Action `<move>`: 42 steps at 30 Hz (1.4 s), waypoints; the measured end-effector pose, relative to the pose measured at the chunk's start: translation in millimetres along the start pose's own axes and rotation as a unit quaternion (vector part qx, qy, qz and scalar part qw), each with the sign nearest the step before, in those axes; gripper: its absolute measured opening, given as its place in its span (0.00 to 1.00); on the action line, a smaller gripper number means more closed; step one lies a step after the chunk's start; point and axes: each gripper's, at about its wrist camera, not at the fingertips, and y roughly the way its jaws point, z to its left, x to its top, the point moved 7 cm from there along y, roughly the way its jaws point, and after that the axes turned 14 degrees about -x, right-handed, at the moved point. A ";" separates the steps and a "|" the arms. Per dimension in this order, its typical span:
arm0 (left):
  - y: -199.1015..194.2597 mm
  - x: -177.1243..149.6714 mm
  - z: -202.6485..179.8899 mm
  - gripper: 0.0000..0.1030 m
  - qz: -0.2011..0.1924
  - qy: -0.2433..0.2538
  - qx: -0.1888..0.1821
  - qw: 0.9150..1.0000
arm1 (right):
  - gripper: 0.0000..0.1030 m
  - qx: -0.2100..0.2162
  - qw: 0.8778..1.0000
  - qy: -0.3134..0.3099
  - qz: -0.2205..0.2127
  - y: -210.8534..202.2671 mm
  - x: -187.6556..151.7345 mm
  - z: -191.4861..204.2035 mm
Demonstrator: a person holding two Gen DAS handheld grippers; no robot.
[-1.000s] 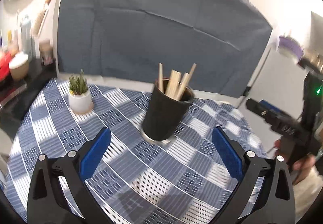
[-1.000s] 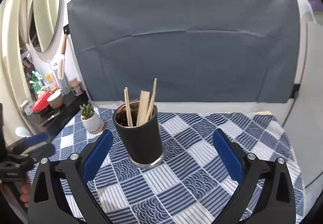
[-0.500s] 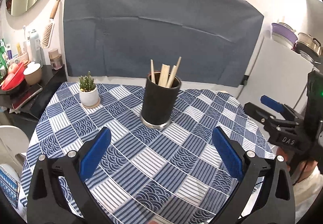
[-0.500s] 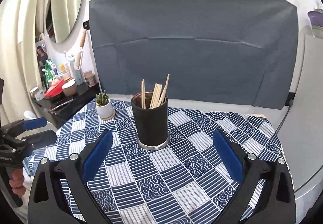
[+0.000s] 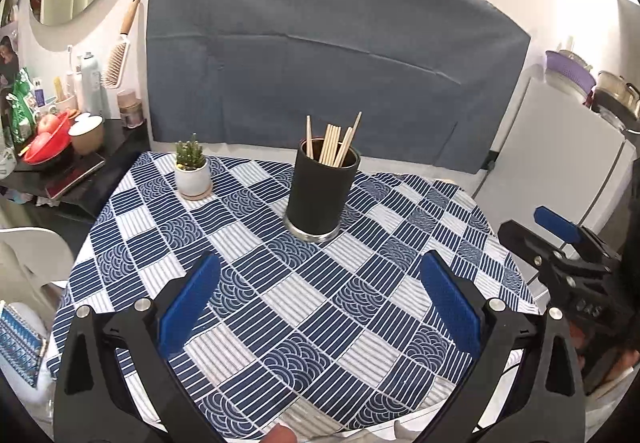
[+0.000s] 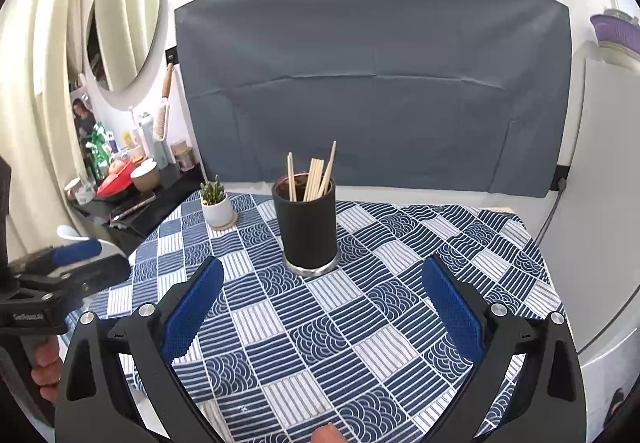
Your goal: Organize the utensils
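A black cylindrical holder [image 5: 320, 195] [image 6: 307, 227] stands upright near the middle of the round table, with several wooden chopsticks [image 5: 334, 141] [image 6: 314, 177] sticking out of its top. My left gripper [image 5: 320, 275] hovers open over the near part of the table, well short of the holder, nothing between its blue pads. My right gripper [image 6: 322, 277] is open too, likewise back from the holder and empty. In each wrist view the other gripper shows at the side: the right gripper [image 5: 560, 239] and the left gripper [image 6: 68, 263].
A blue-and-white checked cloth [image 5: 280, 295] [image 6: 360, 323] covers the table. A small cactus in a white pot [image 5: 192, 169] [image 6: 216, 203] stands left of the holder. A dark side shelf [image 5: 80, 171] with bowls and bottles lies at the left, a white fridge [image 5: 560, 155] at the right.
Both grippers have pulled back and risen from the holder, which now looks smaller and farther off. Both stayed open and empty.
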 end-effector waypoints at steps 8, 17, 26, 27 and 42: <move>2.2 -7.4 5.8 0.95 0.014 -0.005 0.033 0.999 | 0.93 0.001 0.999 0.027 0.025 1.0 -9.5 2.1; 12.7 -8.4 -5.6 0.94 0.039 -0.006 -0.008 0.999 | 0.93 -0.036 0.999 -0.003 0.002 -5.3 -5.9 8.8; 11.6 -1.0 -0.7 0.95 0.027 0.015 0.028 0.999 | 0.93 -0.045 0.999 0.000 0.015 5.9 -7.4 9.7; 10.3 0.4 1.6 0.95 0.024 0.015 0.036 0.999 | 0.93 -0.046 0.999 0.000 0.015 6.6 -7.0 9.8; 7.5 -0.9 10.3 0.95 0.028 0.010 0.069 0.997 | 0.93 -0.054 0.998 0.007 0.027 16.8 -7.4 2.0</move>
